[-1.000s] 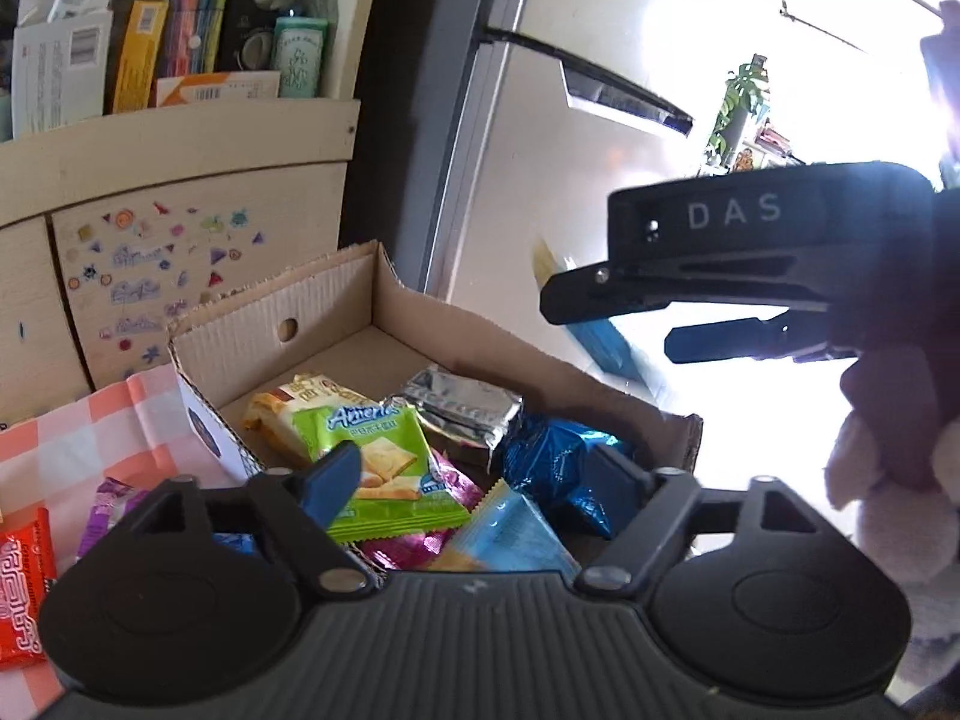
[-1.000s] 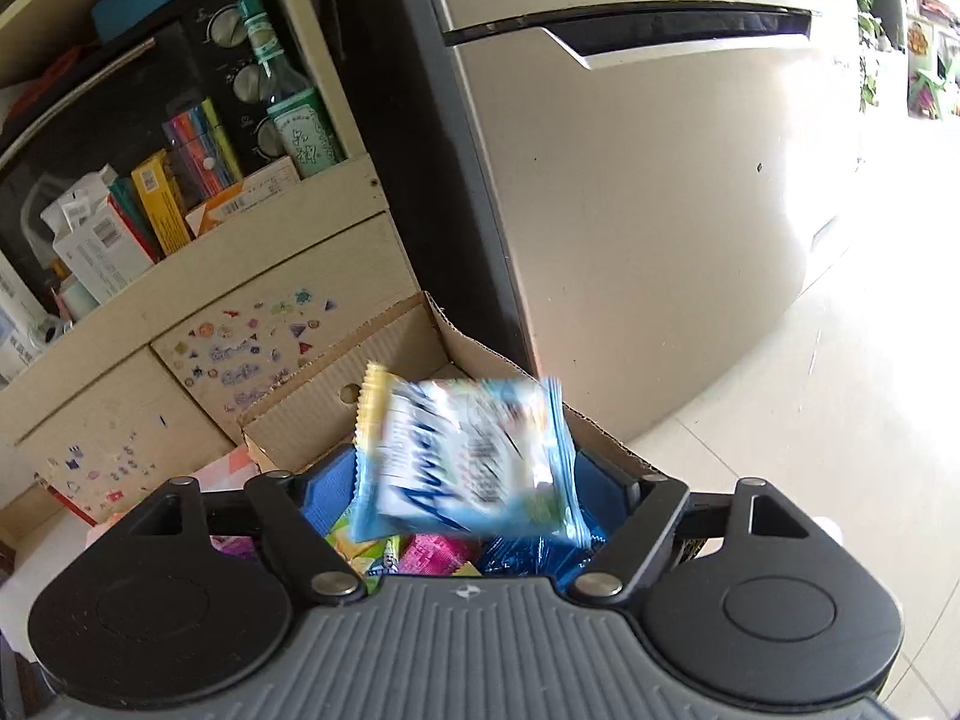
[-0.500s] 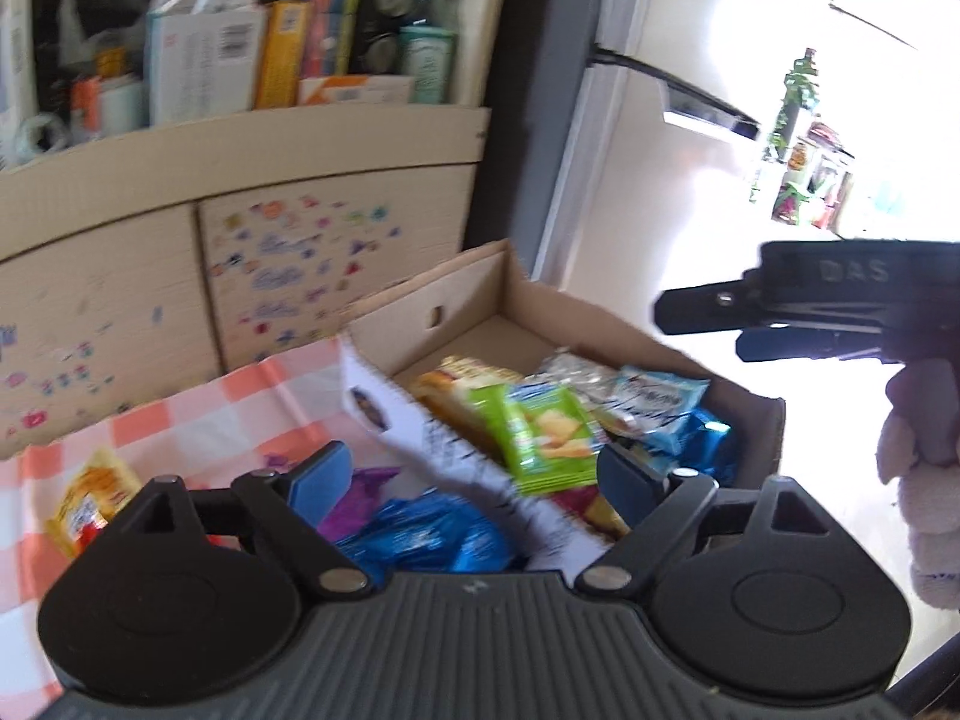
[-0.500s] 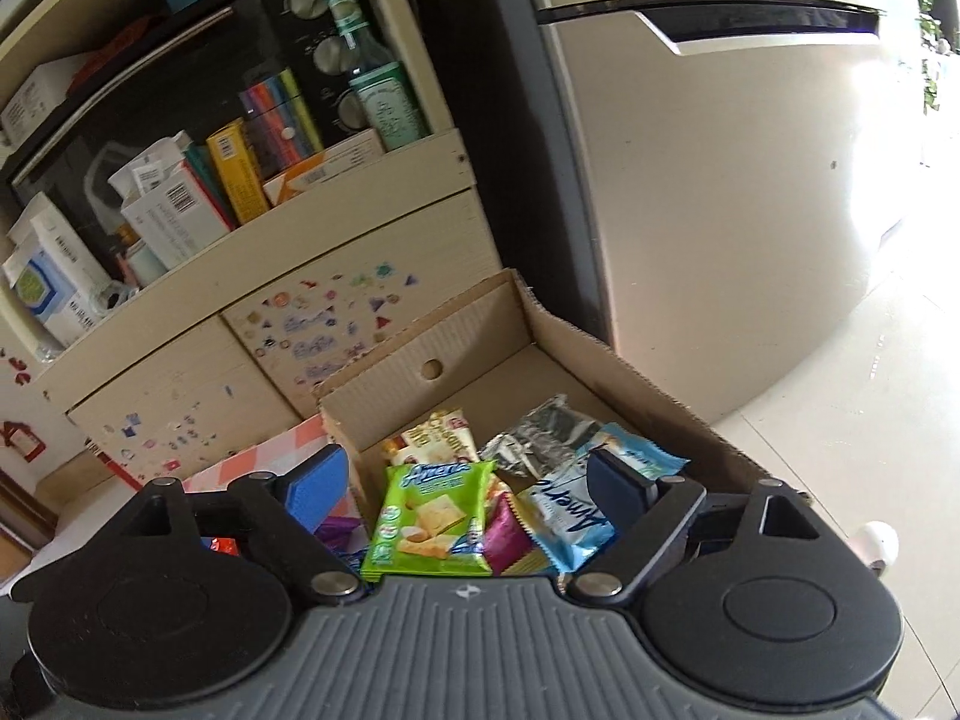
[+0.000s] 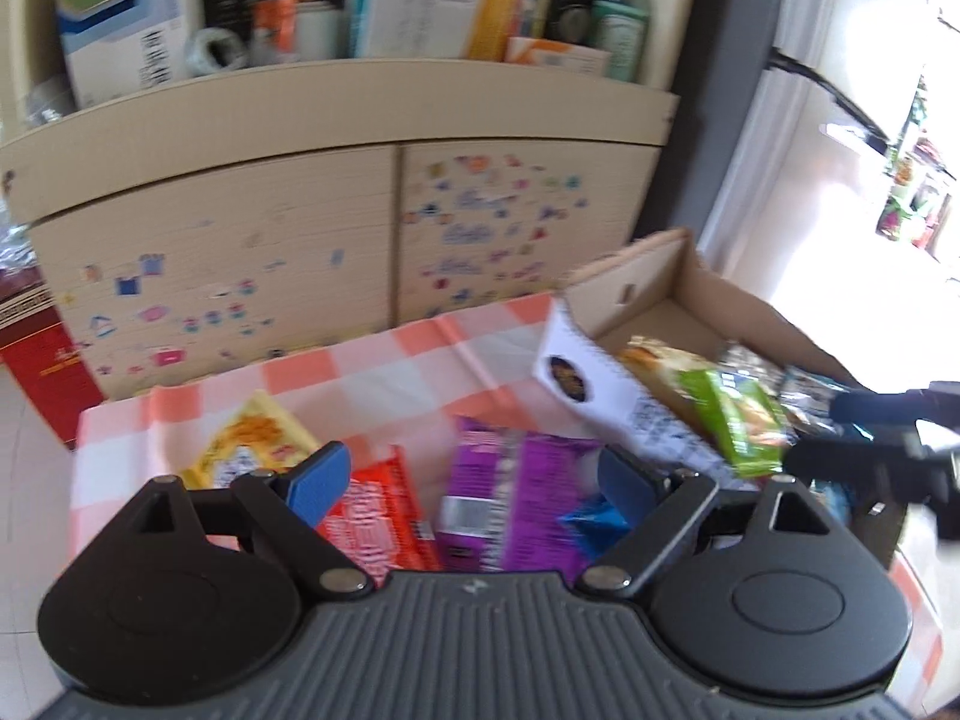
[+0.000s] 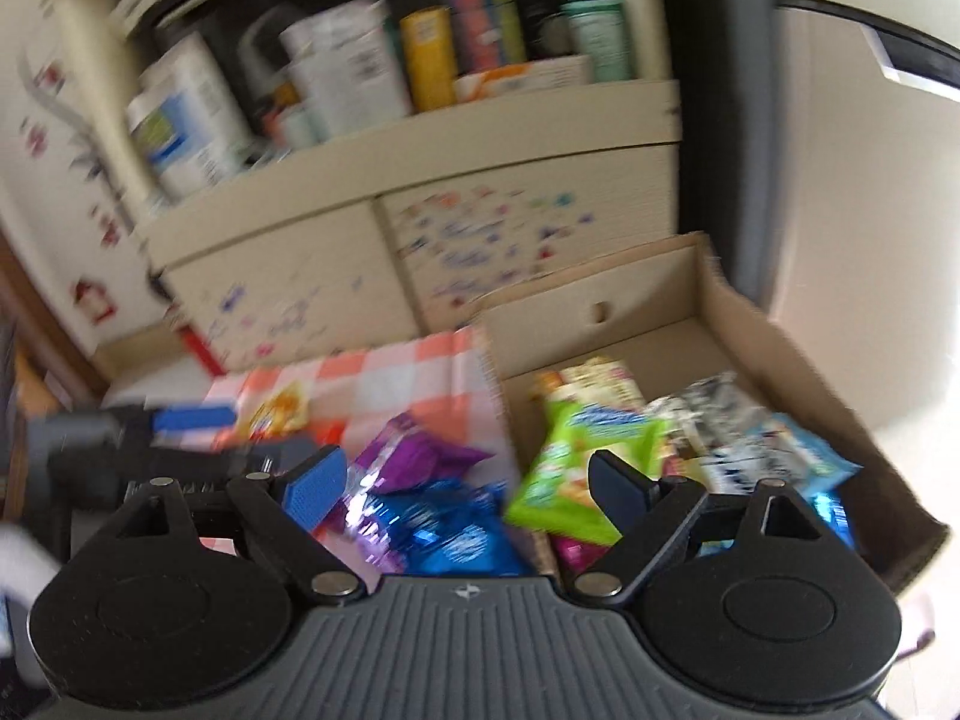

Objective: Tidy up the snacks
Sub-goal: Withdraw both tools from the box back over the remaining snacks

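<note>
An orange-and-white checked cloth (image 5: 384, 384) covers the surface in front of a cream cabinet (image 5: 252, 240) with stickers on its doors and a cluttered shelf (image 6: 384, 66) above. At the cloth's right end sits an open cardboard box (image 6: 750, 324) holding snack packets, a green cracker packet (image 6: 576, 468) among them. Loose on the cloth lie a yellow packet (image 5: 252, 450), a red packet (image 5: 372, 516), a purple packet (image 5: 510, 492) and a blue foil packet (image 6: 444, 528). The left gripper (image 5: 468, 480) tilts down over the loose snacks, jaws wide, nothing between them. The right gripper (image 6: 462, 486) points down at the box's near edge; its jaws have just been opening and hold nothing.
</note>
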